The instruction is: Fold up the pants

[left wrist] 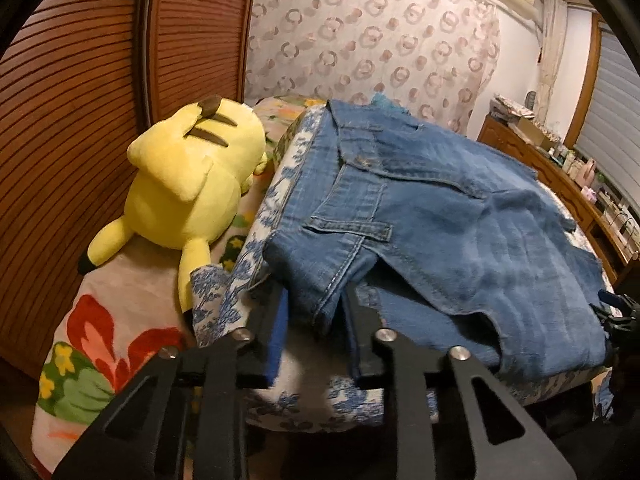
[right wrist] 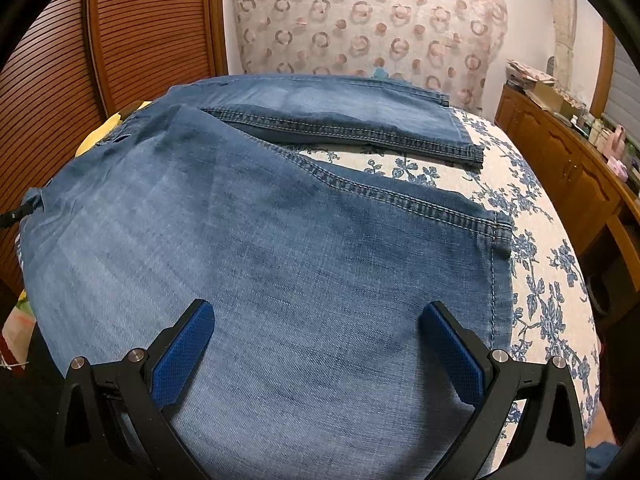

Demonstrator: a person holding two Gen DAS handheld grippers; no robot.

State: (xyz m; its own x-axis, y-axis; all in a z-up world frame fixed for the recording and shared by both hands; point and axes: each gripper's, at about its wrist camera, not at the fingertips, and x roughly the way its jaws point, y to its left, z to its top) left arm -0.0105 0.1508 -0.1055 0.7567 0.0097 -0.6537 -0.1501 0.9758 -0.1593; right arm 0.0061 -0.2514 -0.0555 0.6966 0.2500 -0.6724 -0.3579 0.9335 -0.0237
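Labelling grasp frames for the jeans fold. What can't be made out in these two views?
- Left wrist: whether the left claw pinches the jeans; denim hides the fingertips.
- Left wrist: the yellow plush faces away, front hidden.
- Right wrist: the jeans' waistband runs behind the fold, off left; the right claw is open.

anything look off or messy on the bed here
The jeans lie unevenly: the two legs splay apart, with the floral sheet showing between them. At the waistband corner, by the left gripper, the denim is bunched. A yellow plush toy lies face down beside them.
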